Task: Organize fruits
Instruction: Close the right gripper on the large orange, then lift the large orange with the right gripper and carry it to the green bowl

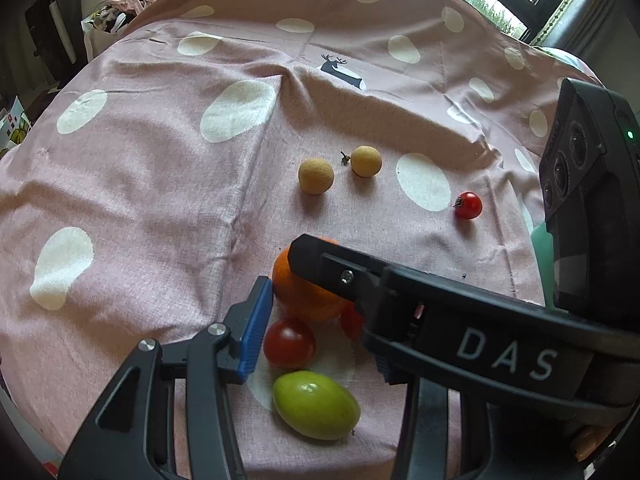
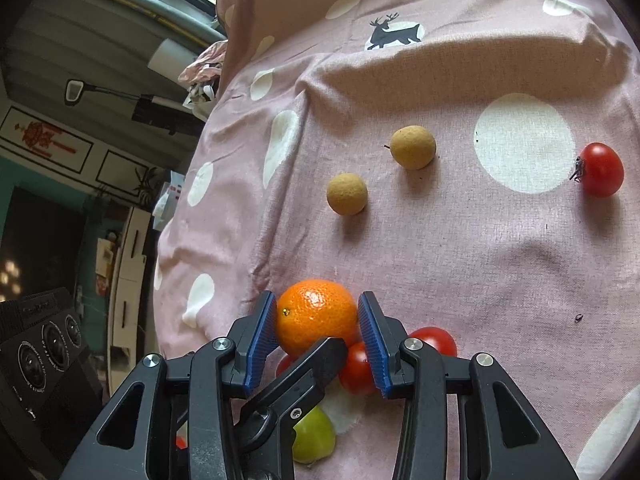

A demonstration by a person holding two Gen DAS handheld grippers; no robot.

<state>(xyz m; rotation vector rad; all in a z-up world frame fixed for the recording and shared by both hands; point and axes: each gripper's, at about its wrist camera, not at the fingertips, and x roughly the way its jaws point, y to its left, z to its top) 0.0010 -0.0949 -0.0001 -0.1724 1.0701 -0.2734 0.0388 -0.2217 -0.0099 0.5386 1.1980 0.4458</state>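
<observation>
My right gripper (image 2: 318, 300) is shut on a small orange (image 2: 316, 316), a blue pad against each side, low over the pink dotted cloth (image 2: 480, 260). Red tomatoes (image 2: 360, 368) and a green fruit (image 2: 314, 436) lie just in front of it. In the left wrist view the right gripper's finger (image 1: 320, 264) crosses over the orange (image 1: 304, 300). My left gripper (image 1: 310, 286) stands around a tomato (image 1: 288, 342), its left pad (image 1: 256, 328) tip beside the orange. Its right finger is hidden, so any grip is unclear.
Two tan round fruits (image 1: 316, 176) (image 1: 366, 161) lie farther back on the cloth. A lone stemmed tomato (image 1: 468, 205) sits to the right. The cloth drops away at the left edge towards furniture, and a window lies beyond the far side.
</observation>
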